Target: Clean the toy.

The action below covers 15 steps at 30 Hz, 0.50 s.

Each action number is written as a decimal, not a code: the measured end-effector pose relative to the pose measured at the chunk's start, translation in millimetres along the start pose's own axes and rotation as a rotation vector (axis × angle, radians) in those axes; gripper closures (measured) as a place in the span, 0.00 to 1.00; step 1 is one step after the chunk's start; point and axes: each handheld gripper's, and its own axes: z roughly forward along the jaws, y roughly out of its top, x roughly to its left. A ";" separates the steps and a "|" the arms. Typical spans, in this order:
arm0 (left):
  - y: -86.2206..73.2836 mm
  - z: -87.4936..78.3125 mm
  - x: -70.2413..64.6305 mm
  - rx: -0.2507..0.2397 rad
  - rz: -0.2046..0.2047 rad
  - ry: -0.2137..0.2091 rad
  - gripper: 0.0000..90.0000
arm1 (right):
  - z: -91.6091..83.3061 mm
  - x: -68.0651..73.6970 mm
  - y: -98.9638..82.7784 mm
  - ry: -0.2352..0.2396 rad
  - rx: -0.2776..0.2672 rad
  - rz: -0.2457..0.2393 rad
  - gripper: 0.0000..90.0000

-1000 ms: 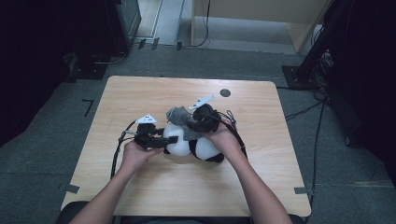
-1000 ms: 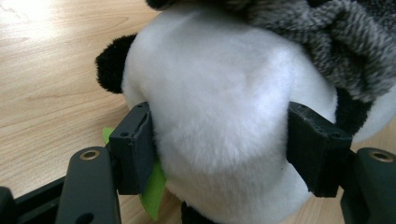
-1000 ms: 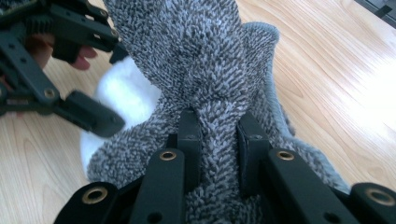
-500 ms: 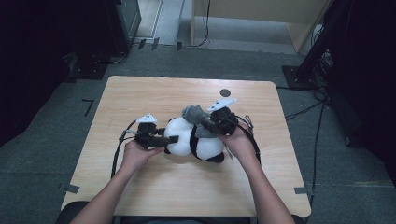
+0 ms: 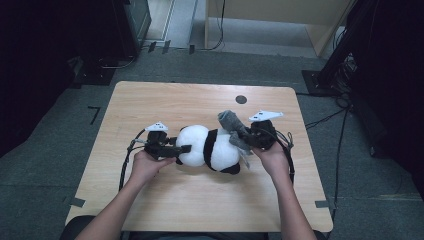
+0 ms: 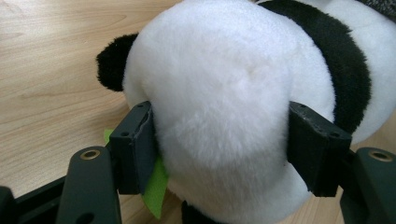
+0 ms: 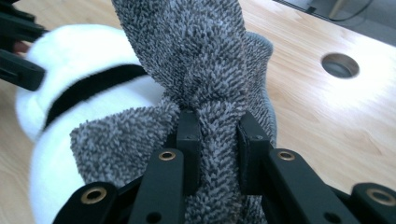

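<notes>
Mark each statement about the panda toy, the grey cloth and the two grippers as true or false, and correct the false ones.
1. The left gripper has its jaws on either side of the plush panda's white head. True.
2. The right gripper stands open with nothing in it. False: its jaws are shut on a fold of the grey cloth.
3. The panda lies on the wooden table. True.
4. The grey cloth is spread flat on the table away from the panda. False: it is bunched and lifted at the panda's body.
5. A round hole shows in the tabletop beyond the panda. True.
</notes>
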 end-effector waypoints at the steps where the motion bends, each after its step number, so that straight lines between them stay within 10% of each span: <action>1: -0.1 0.0 0.1 0.000 -0.002 0.000 0.35 | 0.0 -4.2 -4.7 -0.009 -0.007 0.017 0.84; 7: -0.8 -0.3 2.0 -0.004 0.001 -0.010 0.35 | 13.6 -25.4 -31.8 -0.033 0.073 0.098 0.85; 15: -3.7 -0.3 3.0 -0.030 0.007 -0.018 0.34 | -4.4 -37.5 -28.2 -0.016 -0.011 0.159 0.85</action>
